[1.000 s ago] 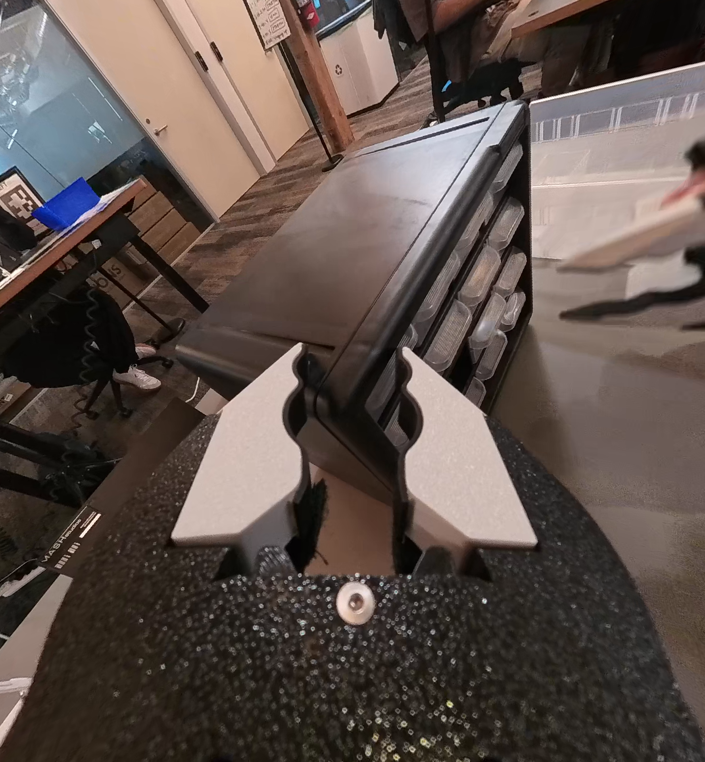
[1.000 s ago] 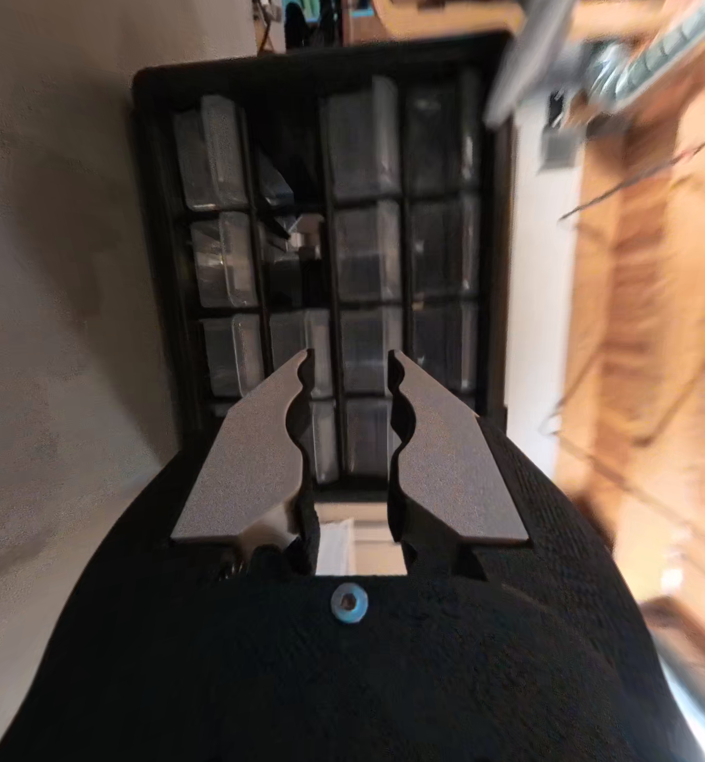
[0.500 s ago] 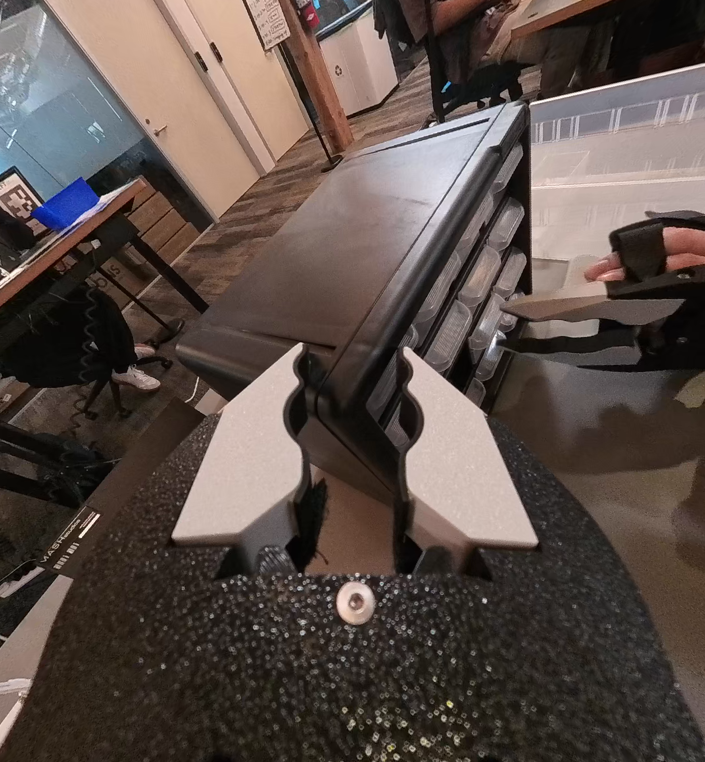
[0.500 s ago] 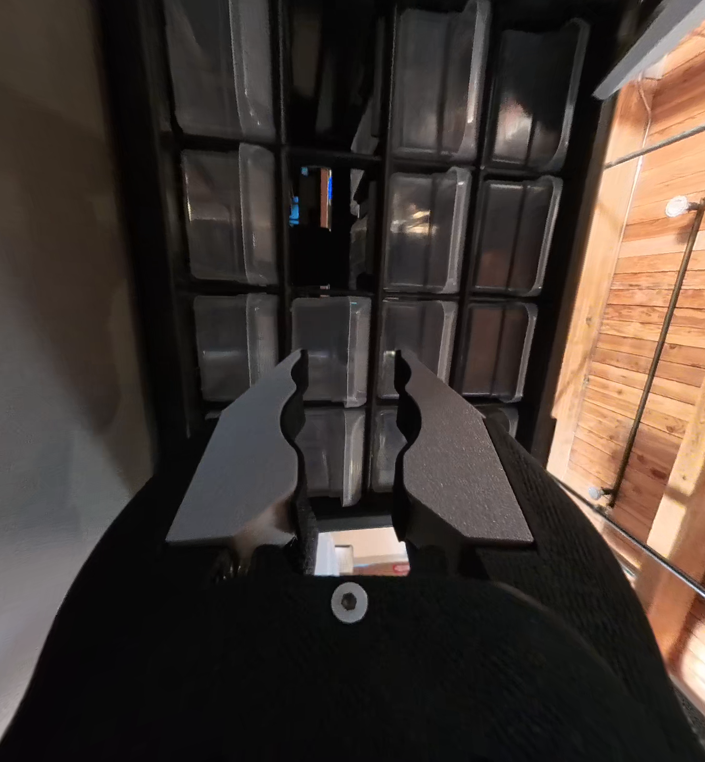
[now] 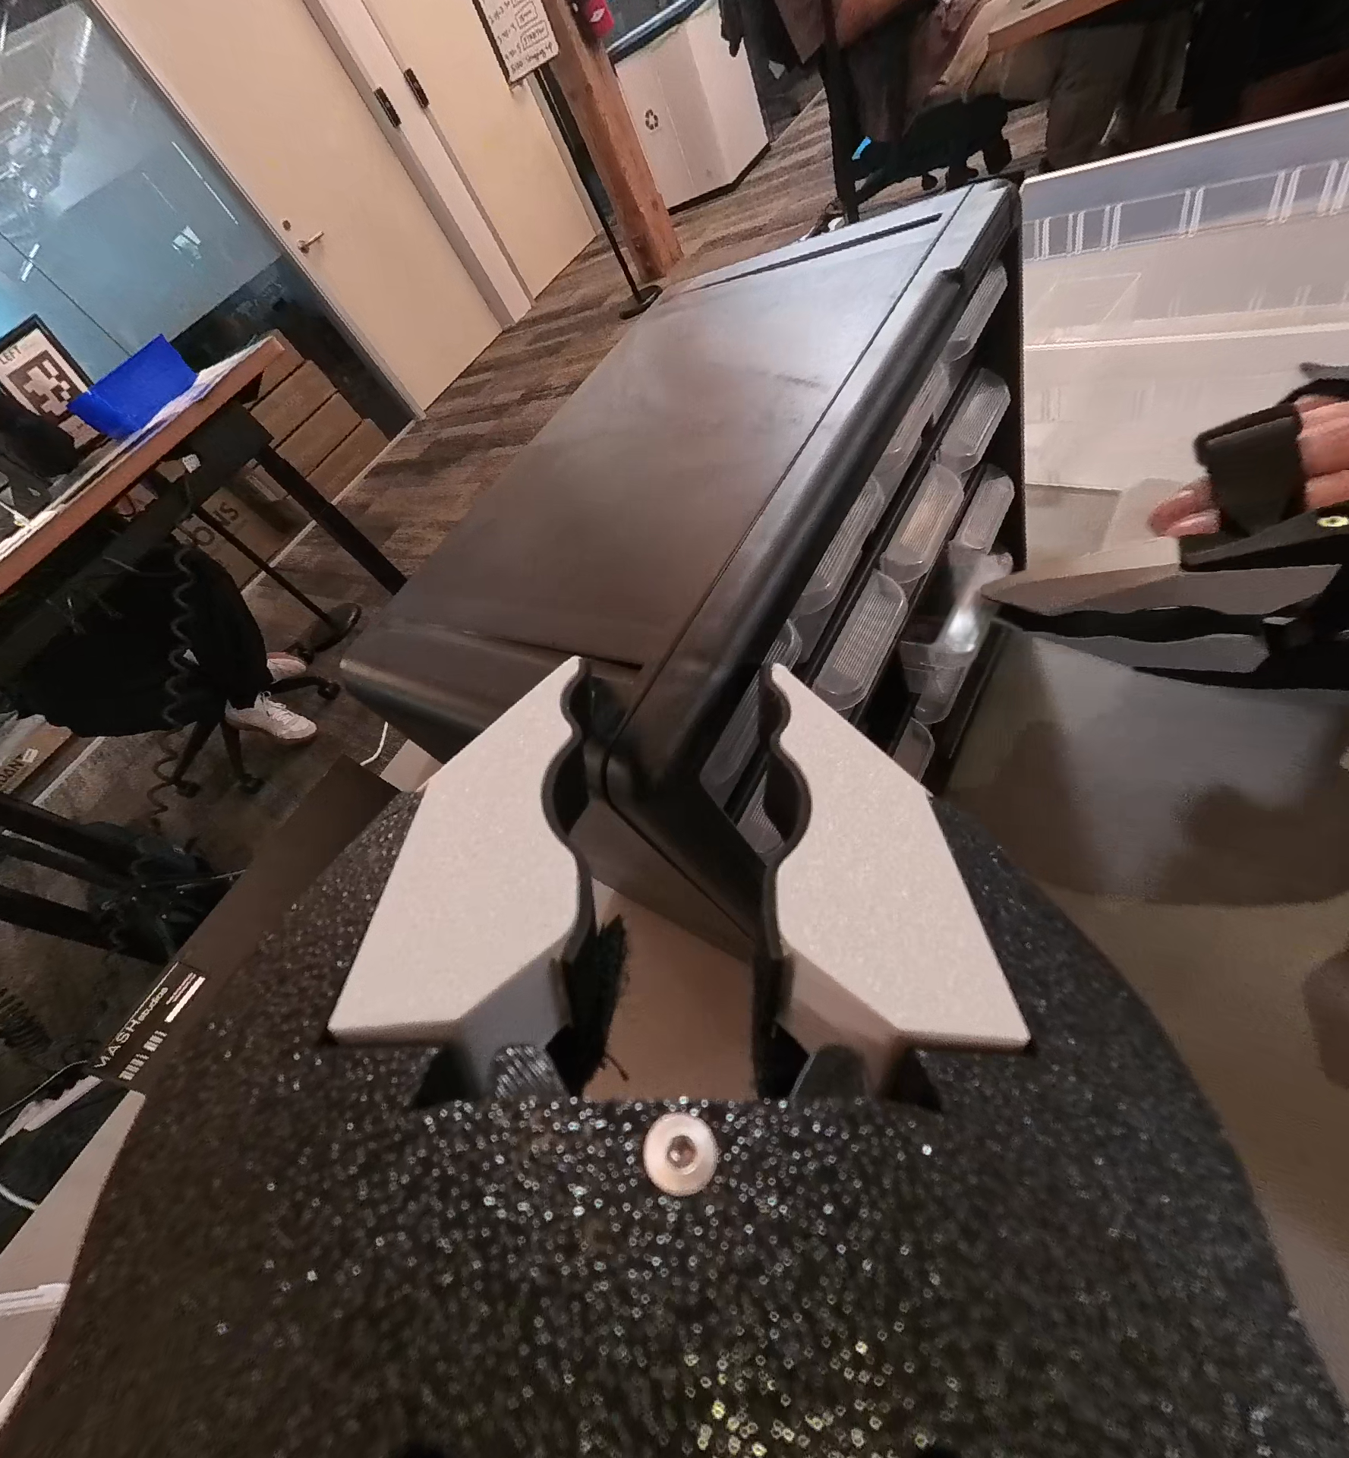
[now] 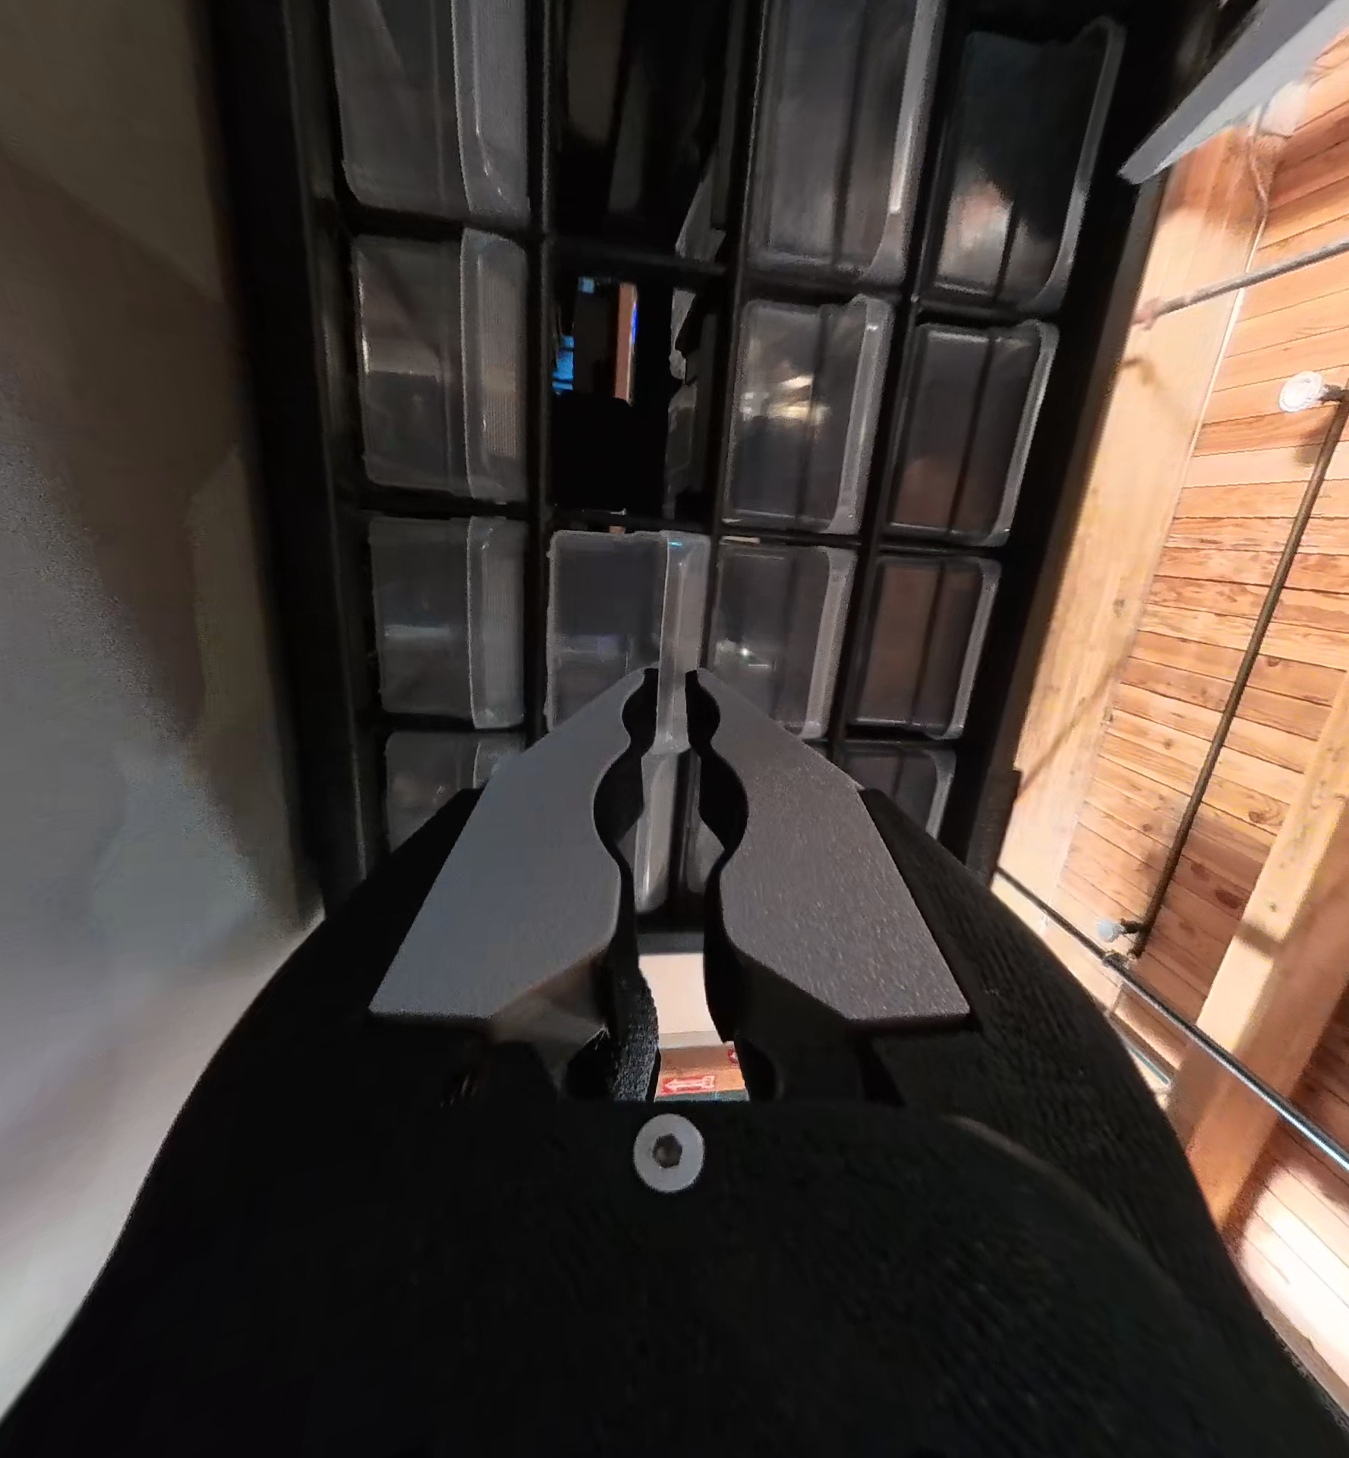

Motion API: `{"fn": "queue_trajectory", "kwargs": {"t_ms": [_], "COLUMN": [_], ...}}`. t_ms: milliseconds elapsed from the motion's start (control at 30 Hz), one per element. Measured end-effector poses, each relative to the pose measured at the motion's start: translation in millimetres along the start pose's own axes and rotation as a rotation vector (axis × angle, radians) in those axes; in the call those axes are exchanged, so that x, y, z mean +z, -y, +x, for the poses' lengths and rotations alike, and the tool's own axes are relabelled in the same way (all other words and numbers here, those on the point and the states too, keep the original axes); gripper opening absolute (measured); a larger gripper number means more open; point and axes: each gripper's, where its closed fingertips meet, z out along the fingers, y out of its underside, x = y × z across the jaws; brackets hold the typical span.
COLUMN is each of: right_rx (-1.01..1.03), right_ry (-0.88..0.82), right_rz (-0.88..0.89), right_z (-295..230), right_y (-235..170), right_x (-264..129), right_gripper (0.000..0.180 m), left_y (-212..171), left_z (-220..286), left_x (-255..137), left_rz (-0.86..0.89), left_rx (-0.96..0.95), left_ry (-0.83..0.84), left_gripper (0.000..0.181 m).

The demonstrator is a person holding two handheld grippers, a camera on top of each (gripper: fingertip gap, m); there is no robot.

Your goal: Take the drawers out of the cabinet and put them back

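The black cabinet (image 5: 655, 442) stands on the table with rows of clear drawers in its front. My left gripper (image 5: 675, 694) is shut on the cabinet's near top front edge. My right gripper (image 6: 669, 686) is shut on the handle tab of a clear drawer (image 6: 608, 607) in the second column. That drawer stands a little forward of its neighbours. The slot beside it (image 6: 600, 394) has no drawer and I see through it. In the left wrist view the right gripper (image 5: 1002, 600) is at the cabinet front, holding the same drawer (image 5: 963, 623).
A grey tabletop (image 5: 1128, 868) spreads in front of the cabinet. A white panel (image 5: 1207, 260) stands behind it. A gloved hand (image 5: 1302, 465) holds the right gripper. A wooden desk (image 5: 127, 457) and a chair are off to the left, beyond the table edge.
My right gripper came up to the cabinet front and closed on the drawer's handle tab. The left gripper kept its hold on the cabinet edge.
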Motion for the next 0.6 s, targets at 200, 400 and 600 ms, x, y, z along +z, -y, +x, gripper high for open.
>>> {"fn": "queue_trajectory", "kwargs": {"t_ms": [200,400,600], "right_rx": [-0.01,-0.002,0.026], "right_ry": [0.021,0.036,0.043], "right_rz": [0.036,0.074,0.107], "right_z": [7,14,13], "right_y": [14,29,36], "right_x": [-38,-76,-90], "right_gripper": [0.006,0.006,0.015], "left_y": [0,0,0], "left_z": [0,0,0], "left_x": [0,0,0], "left_rz": [0.006,0.011,0.009], "left_rx": [-0.003,-0.006,-0.004], "left_ry": [-0.003,-0.006,-0.004], "left_gripper": [0.04,0.039,0.039]}}
